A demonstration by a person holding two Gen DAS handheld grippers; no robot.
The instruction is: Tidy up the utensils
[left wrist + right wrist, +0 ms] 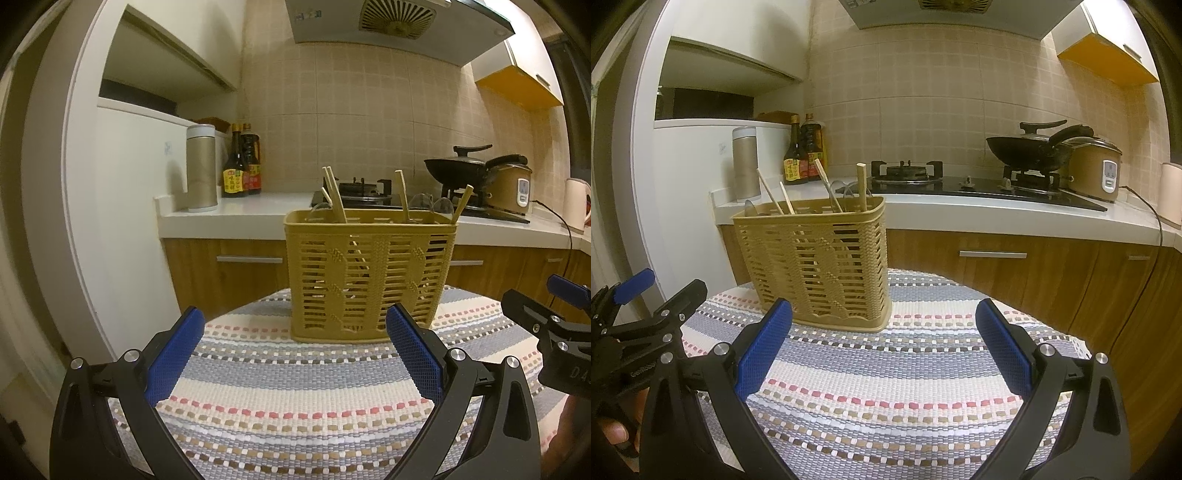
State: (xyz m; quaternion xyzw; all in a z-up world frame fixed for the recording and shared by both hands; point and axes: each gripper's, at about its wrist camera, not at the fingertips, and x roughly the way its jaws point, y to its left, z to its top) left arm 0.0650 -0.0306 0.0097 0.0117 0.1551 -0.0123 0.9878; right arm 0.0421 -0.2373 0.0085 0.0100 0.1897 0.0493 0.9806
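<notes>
A tan slatted plastic utensil basket [369,277] stands upright on a round table with a striped woven cloth [295,387]. Wooden chopsticks [334,195] and clear spoons [441,206] stick up out of it. My left gripper [295,343] is open and empty, low over the cloth just in front of the basket. My right gripper [884,332] is open and empty, to the right of the basket [816,258], whose chopsticks [862,186] show above its rim. The right gripper also shows at the right edge of the left wrist view [550,317].
Behind the table runs a white counter [997,210] with a gas hob [905,173], a black wok [1030,147], a rice cooker [1097,166], sauce bottles [803,155] and a metal flask [744,162]. A white fridge [125,203] stands to the left.
</notes>
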